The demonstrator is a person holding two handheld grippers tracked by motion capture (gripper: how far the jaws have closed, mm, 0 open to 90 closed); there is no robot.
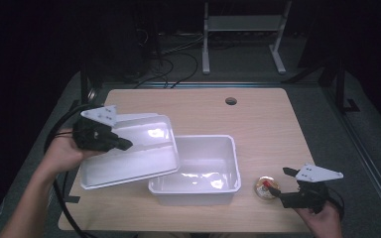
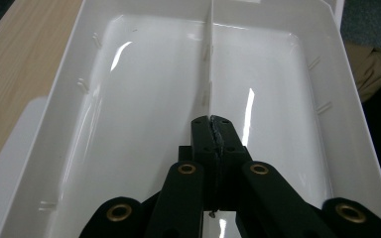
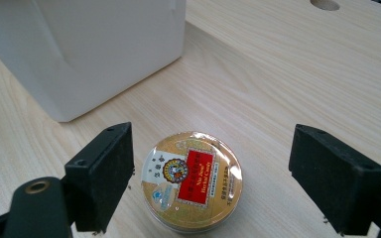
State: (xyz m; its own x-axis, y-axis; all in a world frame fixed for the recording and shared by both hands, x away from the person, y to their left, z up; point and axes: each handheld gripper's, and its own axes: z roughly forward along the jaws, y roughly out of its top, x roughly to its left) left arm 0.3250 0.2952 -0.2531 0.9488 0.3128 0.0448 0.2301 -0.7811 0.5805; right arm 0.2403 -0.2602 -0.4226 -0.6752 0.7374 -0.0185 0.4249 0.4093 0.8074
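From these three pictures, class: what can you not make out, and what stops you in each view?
- Small print on the round tin: too small in the right gripper view, a speck in the high view.
- Table under the white lid: hidden by the lid in the high view.
- Near wall of the white bin: hidden by the left tongs in the left gripper view.

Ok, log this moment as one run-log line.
left hand-held gripper: shut on lid, lifted beside box | right hand-held gripper: open around tin | tin on table

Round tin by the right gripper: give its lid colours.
Gold with a red label, clearest in the right gripper view.
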